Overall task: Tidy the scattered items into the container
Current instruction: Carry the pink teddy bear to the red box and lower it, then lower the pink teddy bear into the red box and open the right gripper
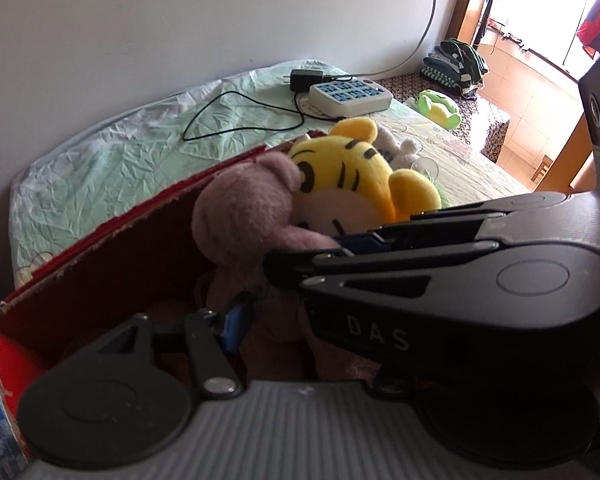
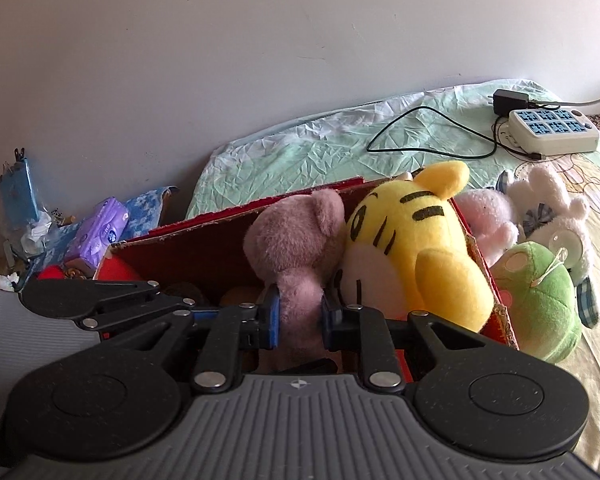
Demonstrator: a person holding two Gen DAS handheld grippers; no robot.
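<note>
The red cardboard box (image 2: 204, 248) stands on the bed (image 2: 308, 148), and two toys are already at it. The mauve teddy bear (image 2: 296, 240) is upright inside, and the right gripper (image 2: 298, 316) is closed on the bear's body, with a blue pad pressing on each side. The yellow tiger (image 2: 416, 248) leans against the bear at its 3 o'clock and lies partly over the box's right wall, so I judge it is not fully in.

The left gripper (image 1: 288, 284) is also at the bear, low in the box (image 1: 112, 264). Its jaws stand narrow with the bear's (image 1: 240, 216) plush between them; I judge that it grips, though the far pad is partly hidden.

Outside the box, at about 3 o'clock of the tiger, some toys are waiting on the bed: a green frog (image 2: 540, 300), a pink plush (image 2: 492, 220) and a white rabbit (image 2: 556, 216). One more green toy (image 1: 440, 106) lies far away near the power strip (image 1: 350, 98).

So I think the task is perhaps near the half: the bear must be released, the tiger pushed down, and the rest collected.
</note>
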